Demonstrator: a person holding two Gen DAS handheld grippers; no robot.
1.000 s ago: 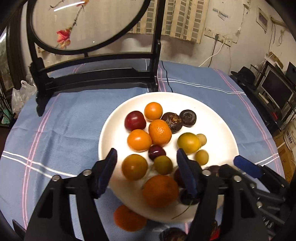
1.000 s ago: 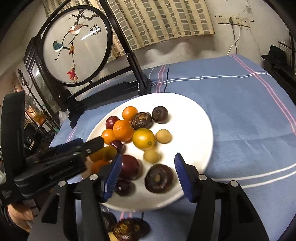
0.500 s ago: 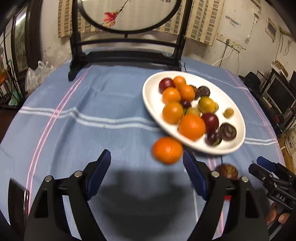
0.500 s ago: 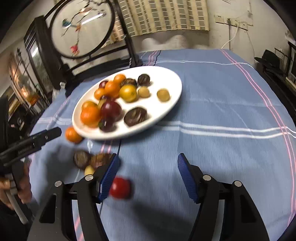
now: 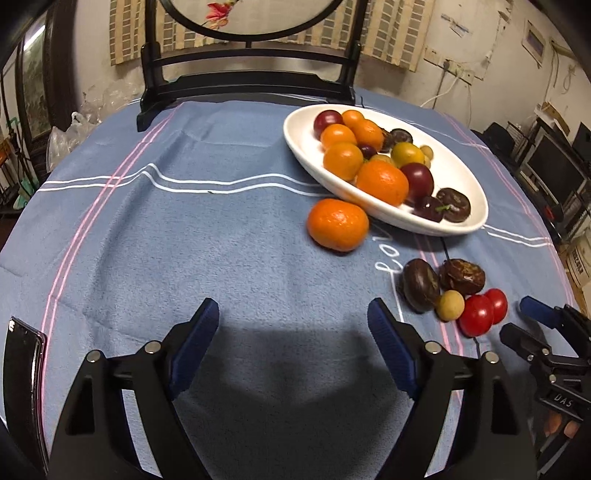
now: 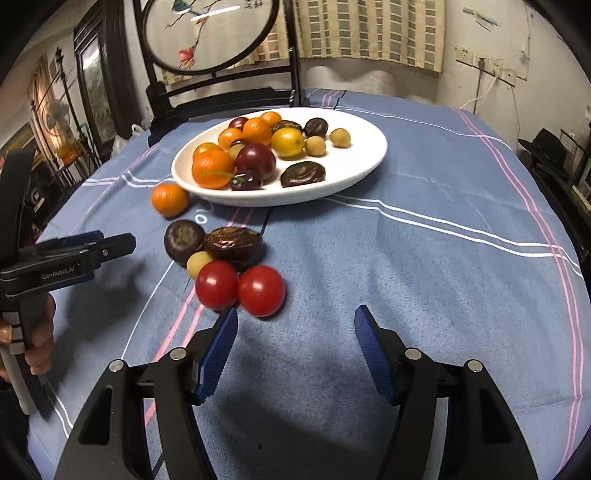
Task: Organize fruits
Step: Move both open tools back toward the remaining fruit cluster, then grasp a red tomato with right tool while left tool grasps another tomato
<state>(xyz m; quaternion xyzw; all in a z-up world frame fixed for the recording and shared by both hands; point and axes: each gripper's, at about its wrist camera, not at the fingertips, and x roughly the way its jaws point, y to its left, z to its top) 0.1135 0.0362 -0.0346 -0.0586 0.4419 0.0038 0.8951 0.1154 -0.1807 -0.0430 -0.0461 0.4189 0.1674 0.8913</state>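
"GenRobot.AI" is printed in white along the side of the left claw point(image 6: 122, 242), seen from the right wrist; "DAS" shows on the body of the right claw point(image 5: 526, 319) in the left wrist view. White characters reading roughly "108" are marked on the blue striped cloth of the worktop point(image 5: 184, 240), ahead and right of the left claw.

The left claw point(image 5: 293, 319) is opening, with nothing but cloth between its blue pads. The right claw point(image 6: 295, 325) stands open and empty too.

Just ahead of the right claw's left pad lie two red tomatoes point(image 6: 240, 288), touching each other. Touching them from behind sit a small yellow longan point(image 6: 198, 263) and two dark passion fruits point(image 6: 210, 240). A loose tangerine point(image 6: 170, 199) rests farther ahead to the left, against the rim of the white plate point(image 6: 362, 162), which holds tangerines, plums, longans and passion fruits. Beyond the plate stands a dark wooden round screen point(image 6: 207, 33) painted with birds and blossom.
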